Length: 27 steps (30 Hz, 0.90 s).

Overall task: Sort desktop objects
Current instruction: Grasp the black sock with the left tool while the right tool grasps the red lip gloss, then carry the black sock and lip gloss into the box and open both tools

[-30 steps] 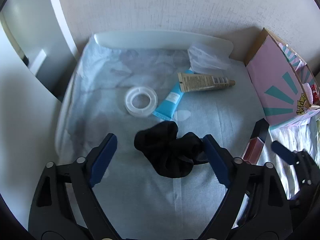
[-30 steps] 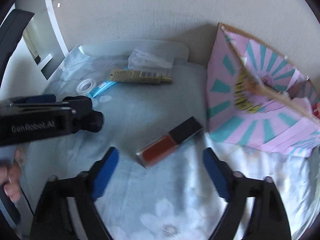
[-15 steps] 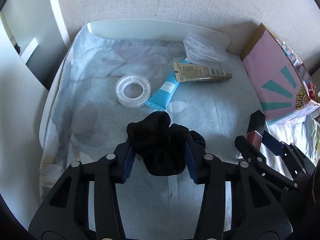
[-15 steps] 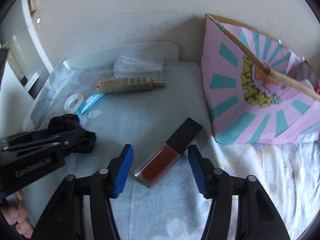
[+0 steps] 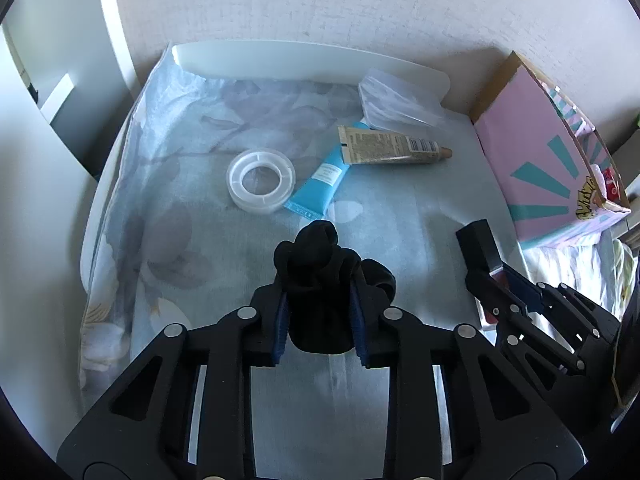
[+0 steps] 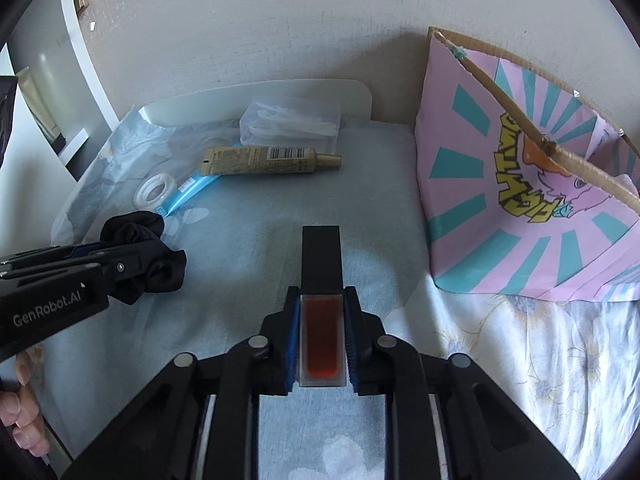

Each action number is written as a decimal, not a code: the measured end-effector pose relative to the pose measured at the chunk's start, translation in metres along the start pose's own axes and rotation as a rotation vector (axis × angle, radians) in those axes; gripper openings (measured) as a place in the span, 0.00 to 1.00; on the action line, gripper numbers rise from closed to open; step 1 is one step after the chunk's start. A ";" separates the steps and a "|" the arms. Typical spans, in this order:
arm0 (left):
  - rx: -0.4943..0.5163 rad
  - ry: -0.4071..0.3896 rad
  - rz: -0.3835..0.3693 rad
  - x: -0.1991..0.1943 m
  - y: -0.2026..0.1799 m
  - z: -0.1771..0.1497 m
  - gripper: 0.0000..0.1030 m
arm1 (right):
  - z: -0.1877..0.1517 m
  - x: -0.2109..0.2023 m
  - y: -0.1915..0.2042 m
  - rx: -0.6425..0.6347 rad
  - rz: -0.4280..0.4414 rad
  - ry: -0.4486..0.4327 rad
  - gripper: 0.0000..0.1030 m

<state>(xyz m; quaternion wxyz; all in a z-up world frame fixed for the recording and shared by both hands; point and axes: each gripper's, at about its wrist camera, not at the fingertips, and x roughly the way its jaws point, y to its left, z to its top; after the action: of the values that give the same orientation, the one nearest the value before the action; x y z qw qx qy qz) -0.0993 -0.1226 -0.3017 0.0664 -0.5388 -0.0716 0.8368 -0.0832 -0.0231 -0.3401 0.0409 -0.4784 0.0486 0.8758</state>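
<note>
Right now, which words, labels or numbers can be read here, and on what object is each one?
"GenRobot.AI": on the left claw.
Yellow graffiti lettering on the pink bag: too stylised to read.
Barcode and print on the beige tube: too small to read.
Blue tube label: blurred.

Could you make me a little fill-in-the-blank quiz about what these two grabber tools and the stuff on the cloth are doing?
1. The left gripper is shut on a scrunchie whose colour is ____.
2. The right gripper clamps the lip gloss; its liquid is ____.
3. The beige tube lies across a tube coloured ____.
4. The tape roll lies flat on the ____.

Missing words: black; red; blue; cloth
</note>
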 end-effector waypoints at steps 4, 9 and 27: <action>0.013 0.006 0.003 -0.010 -0.004 -0.003 0.18 | 0.000 -0.008 -0.003 0.012 0.035 0.004 0.18; 0.010 -0.003 0.006 -0.023 -0.005 0.001 0.17 | 0.006 -0.023 0.000 -0.014 0.056 -0.008 0.18; 0.102 -0.091 -0.059 -0.103 -0.090 0.036 0.17 | 0.041 -0.123 -0.064 0.024 0.094 -0.109 0.18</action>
<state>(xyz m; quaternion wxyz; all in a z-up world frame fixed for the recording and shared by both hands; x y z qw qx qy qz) -0.0866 -0.0552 -0.1783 0.1148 -0.4938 -0.0477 0.8606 -0.0437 0.0422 -0.2172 0.0078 -0.4267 0.0791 0.9009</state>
